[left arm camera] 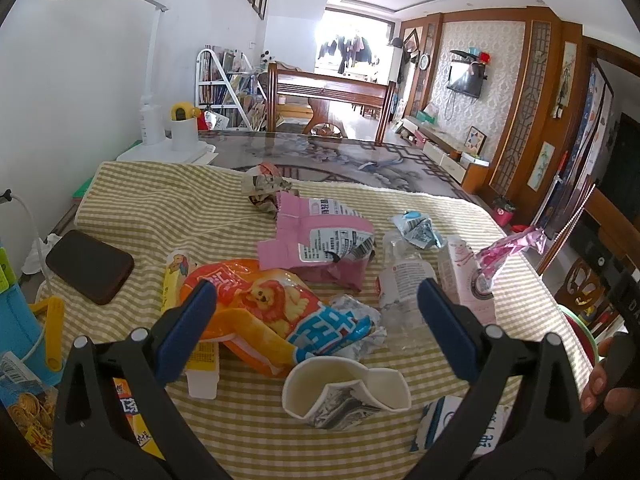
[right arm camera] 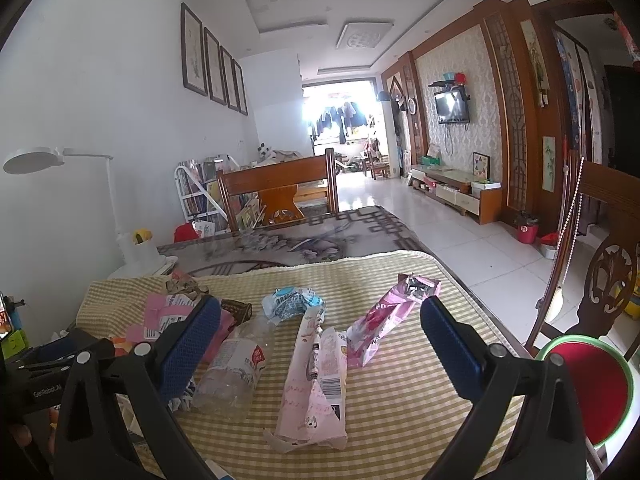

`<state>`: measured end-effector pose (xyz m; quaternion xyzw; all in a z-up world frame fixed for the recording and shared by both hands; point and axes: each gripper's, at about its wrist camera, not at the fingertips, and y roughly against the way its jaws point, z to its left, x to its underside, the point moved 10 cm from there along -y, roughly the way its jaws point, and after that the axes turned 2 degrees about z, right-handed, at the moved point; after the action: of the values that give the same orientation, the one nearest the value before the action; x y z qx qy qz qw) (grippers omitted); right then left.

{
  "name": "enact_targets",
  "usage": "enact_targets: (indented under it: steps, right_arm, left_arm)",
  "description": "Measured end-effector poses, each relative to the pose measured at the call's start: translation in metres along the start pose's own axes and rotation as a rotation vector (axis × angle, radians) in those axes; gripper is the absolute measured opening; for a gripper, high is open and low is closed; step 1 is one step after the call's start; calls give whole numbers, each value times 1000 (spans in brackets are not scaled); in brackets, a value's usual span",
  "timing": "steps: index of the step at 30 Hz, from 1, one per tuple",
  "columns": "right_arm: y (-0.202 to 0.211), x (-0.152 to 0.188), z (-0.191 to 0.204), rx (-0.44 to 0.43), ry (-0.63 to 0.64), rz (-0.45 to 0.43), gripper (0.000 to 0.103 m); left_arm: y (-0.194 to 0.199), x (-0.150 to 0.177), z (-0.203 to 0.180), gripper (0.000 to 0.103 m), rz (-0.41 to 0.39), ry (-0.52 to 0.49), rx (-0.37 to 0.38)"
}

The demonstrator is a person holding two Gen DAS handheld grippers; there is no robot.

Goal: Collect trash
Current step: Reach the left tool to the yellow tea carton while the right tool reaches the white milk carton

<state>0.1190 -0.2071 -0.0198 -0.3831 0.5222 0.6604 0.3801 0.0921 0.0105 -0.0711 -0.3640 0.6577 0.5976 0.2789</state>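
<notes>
Trash lies on a yellow checked cloth (left arm camera: 160,208). My left gripper (left arm camera: 316,304) is open and empty above an orange snack bag (left arm camera: 256,312) and a crushed white paper cup (left arm camera: 344,388). A pink torn carton (left arm camera: 316,240), a crumpled paper ball (left arm camera: 266,188) and a clear plastic bottle (left arm camera: 404,280) lie beyond. My right gripper (right arm camera: 320,320) is open and empty above a flattened pale pink box (right arm camera: 320,384). The clear bottle (right arm camera: 236,364) lies to its left, a pink foil wrapper (right arm camera: 384,320) to its right, a blue-white wrapper (right arm camera: 292,302) behind.
A dark phone (left arm camera: 90,266) lies on the cloth at left, with a blue container (left arm camera: 20,320) and a yellow clip (left arm camera: 54,332) near it. A white desk lamp (left arm camera: 152,120) stands at the back. A red bin with a green rim (right arm camera: 592,392) stands off the table's right edge beside a wooden chair (right arm camera: 608,280).
</notes>
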Motion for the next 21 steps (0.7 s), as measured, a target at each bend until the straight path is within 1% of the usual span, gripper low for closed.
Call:
enact_targets:
  steps: [4, 6, 10, 11, 13, 14, 17, 19, 21]
  right_arm:
    - [-1, 1, 1, -6, -1, 10, 96]
    - [-2, 1, 1, -10, -3, 18, 96]
    - [-2, 1, 3, -20, 1, 23, 96]
    - [-1, 1, 4, -23, 3, 25, 96]
    - [-2, 2, 6, -32, 12, 39, 96]
    - [-3, 3, 8, -41, 15, 48, 96]
    - [-3, 6, 12, -61, 8, 64, 96]
    - [-2, 6, 14, -74, 9, 68, 96]
    - [1, 5, 15, -76, 17, 58, 96]
  left_arm:
    - [0, -1, 1, 98, -3, -4, -9]
    - [1, -1, 4, 98, -2, -9, -29]
    - [8, -2, 11, 98, 27, 14, -30]
    - [11, -2, 15, 98, 42, 27, -39]
    - [19, 4, 22, 98, 85, 65, -14]
    - [24, 12, 29, 98, 116, 97, -10]
    - [32, 34, 49, 97, 179, 142, -48]
    - [34, 47, 69, 93, 216, 178, -98]
    - [33, 58, 87, 86, 257, 231, -115]
